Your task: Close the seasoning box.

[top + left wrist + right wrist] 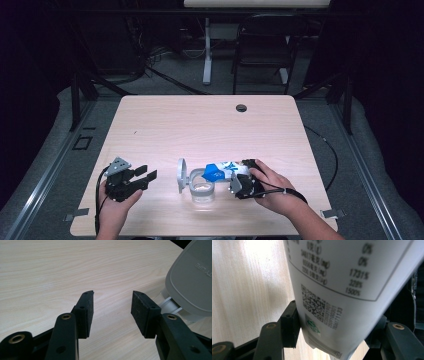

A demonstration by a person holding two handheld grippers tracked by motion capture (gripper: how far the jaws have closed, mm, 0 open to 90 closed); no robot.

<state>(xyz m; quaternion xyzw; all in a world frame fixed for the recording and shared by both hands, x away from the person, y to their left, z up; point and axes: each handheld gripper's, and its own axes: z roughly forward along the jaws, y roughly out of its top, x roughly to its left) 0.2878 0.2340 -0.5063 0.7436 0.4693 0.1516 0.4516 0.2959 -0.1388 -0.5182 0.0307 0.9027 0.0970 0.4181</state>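
Presently catalogued, jaws first.

Right gripper: jaws spread wide and clamped on the lower end of a pouch, one pad against each side. In the right gripper view the pouch passes between the two black jaws and touches both.

Left gripper: jaws apart at a moderate width, nothing between them. In the left gripper view the gripper shows bare wood in the gap; it sits low over the tabletop, left of the other items and clear of them.

Pouch: white, with a blue top portion; lies tilted toward level, blue end pointing left over the container. The back panel carries printed figures, a square code and a small green mark; the print is blurred.

Container: clear, round, standing on the near middle of the tabletop, just left of the right gripper. Its grey lid is hinged open and stands upright on the left side. The left gripper view shows the lid at right, close to the right-hand jaw; contact cannot be told.
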